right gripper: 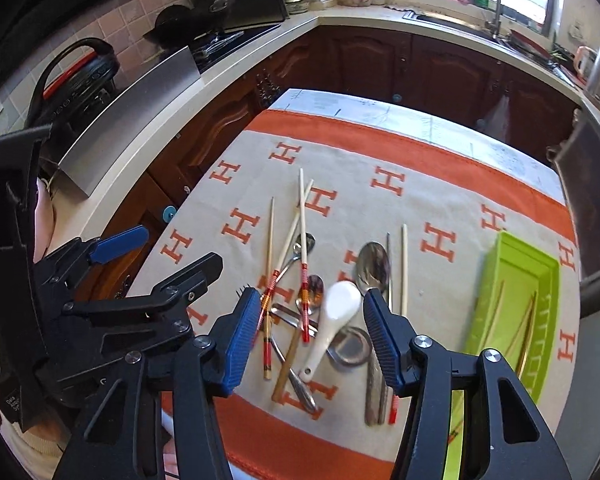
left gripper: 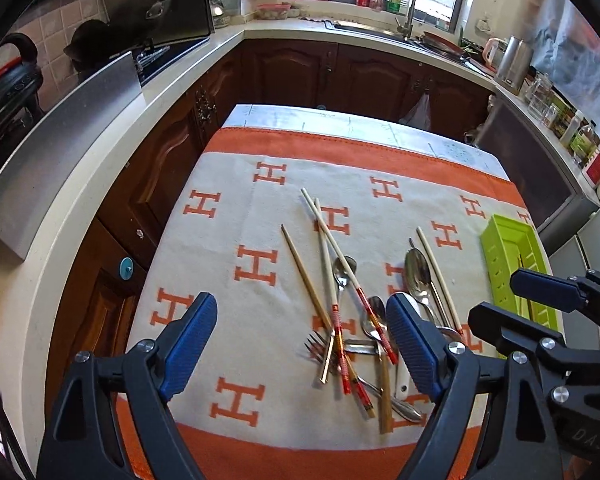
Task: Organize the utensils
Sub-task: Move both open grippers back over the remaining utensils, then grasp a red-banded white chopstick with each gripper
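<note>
Sorting step underway. Left gripper [left gripper: 300, 340] spread wide, empty; right gripper [right gripper: 308, 340] half-spread, empty, above white spoon [right gripper: 332, 316]. Next: probably grasp it, carry to green tray [right gripper: 512, 280].

Cloth [left gripper: 260, 208] over the table: repeated orange capital "H" motifs on a cream ground, seen in both wrist views. Right gripper [left gripper: 496, 304] body, at the left wrist view's lower right edge: embossed letters reading about "DAS". Small white print on the left gripper [right gripper: 180, 252] housing, too small to read.
</note>
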`<state>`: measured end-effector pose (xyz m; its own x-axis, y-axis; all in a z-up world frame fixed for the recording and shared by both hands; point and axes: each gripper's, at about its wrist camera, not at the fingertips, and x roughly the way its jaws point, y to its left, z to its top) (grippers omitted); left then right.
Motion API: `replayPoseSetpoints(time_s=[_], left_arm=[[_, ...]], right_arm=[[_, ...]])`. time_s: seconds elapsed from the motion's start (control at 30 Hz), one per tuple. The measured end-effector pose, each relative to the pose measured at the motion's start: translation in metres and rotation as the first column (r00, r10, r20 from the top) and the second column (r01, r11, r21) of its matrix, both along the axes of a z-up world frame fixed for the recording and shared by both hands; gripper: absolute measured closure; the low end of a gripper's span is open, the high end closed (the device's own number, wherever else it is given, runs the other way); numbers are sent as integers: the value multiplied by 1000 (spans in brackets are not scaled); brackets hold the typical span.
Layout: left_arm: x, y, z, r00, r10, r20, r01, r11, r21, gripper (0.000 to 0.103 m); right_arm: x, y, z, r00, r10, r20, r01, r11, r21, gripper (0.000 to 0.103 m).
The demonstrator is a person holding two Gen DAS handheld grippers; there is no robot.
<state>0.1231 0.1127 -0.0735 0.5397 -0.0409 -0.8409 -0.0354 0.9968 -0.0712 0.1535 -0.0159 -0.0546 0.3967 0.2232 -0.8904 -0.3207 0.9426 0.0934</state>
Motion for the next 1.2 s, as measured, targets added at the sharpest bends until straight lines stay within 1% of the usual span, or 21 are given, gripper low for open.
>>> replayPoseSetpoints(time_s=[0.1, 0.17, 0.2, 0.27, 0.3, 0.37, 0.4, 0.53, 0.6, 0.7, 0.8, 0.83, 0.87, 0.9, 1.03, 1.2], left_arm=[[18, 13, -12, 999, 2, -41, -3, 999, -32, 19], [32, 22, -23, 997, 0, -77, -5, 998, -62, 28], [37, 25, -27, 996, -2, -93, -5, 997, -71, 30], [49, 32, -38, 992, 0, -127, -12, 996, -91, 41], [55, 35, -45, 989, 0, -147, -16, 994, -106, 44], [64, 40, -59, 981, 0, -192, -29, 989, -145, 54], [68, 42, -65, 977, -4, -211, -32, 986, -166, 56], [78, 43, -83, 967, -4, -256, -49, 978, -202, 63], [81, 43, -89, 963, -7, -268, -54, 974, -220, 63], [86, 42, -95, 961, -7, -275, -59, 971, -232, 64], [91, 42, -101, 957, -5, -289, -70, 966, -249, 65], [92, 41, -103, 956, -5, -292, -72, 965, -253, 66], [94, 40, -104, 956, -5, -294, -74, 964, -255, 67], [95, 38, -106, 955, -5, -297, -76, 963, -258, 67], [100, 32, -109, 953, -15, -304, -72, 959, -275, 67], [108, 20, -112, 949, -29, -314, -67, 955, -289, 67]], right_arm=[[28, 13, -15, 999, 11, -45, -11, 1000, 2, 55], [45, 17, -27, 997, 8, -74, -8, 1000, 3, 58], [54, 19, -34, 996, 8, -90, -8, 1000, 3, 61], [73, 24, -51, 993, -3, -120, 2, 1000, -9, 63], [80, 26, -59, 991, -8, -131, 5, 1000, -17, 65], [99, 31, -79, 984, -5, -178, 1, 1000, -19, 68], [107, 33, -90, 979, -9, -204, 5, 1000, -20, 70], [127, 36, -130, 957, -28, -288, 18, 999, -36, 75], [132, 35, -145, 948, -31, -316, 20, 999, -39, 76], [136, 35, -159, 938, -19, -347, 6, 999, -38, 80], [138, 39, -169, 936, -14, -353, -4, 999, -53, 87], [137, 41, -171, 937, -12, -349, -9, 998, -58, 91], [137, 42, -170, 943, -8, -331, -12, 998, -60, 93], [136, 42, -171, 941, -4, -338, -14, 999, -50, 97], [132, 34, -163, 948, -26, -318, 18, 999, -30, 97], [124, 6, -145, 947, -66, -314, 91, 994, 67, 97]])
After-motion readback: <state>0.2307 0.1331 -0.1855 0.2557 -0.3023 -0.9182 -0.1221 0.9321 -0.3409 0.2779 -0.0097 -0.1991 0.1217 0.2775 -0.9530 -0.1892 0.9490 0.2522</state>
